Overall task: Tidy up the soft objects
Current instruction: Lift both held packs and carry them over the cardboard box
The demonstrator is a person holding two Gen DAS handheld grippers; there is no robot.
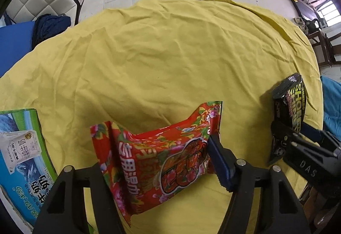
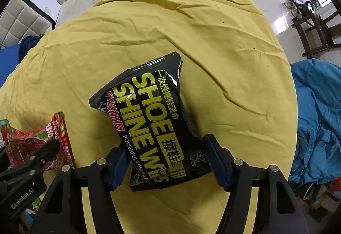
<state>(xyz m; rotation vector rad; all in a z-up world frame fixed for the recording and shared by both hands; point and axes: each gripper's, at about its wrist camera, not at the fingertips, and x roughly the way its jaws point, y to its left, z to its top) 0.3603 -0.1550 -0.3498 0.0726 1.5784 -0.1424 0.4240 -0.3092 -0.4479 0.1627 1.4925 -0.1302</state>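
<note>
A round table covered by a wrinkled yellow cloth (image 1: pixel 149 52) carries the things. A milk carton box (image 1: pixel 21 159) lies at its left edge, with a red wipes pack (image 1: pixel 162 159) and a black shoe-wipes pack (image 2: pixel 153 123) nearer the middle.

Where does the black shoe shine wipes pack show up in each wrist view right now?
Left wrist: shoe shine wipes pack at the far right edge, held in the right gripper.
Right wrist: the pack fills the centre, between the right gripper's fingers.
Shared landmark: the red floral wet-wipes pack on the yellow cloth.
</note>
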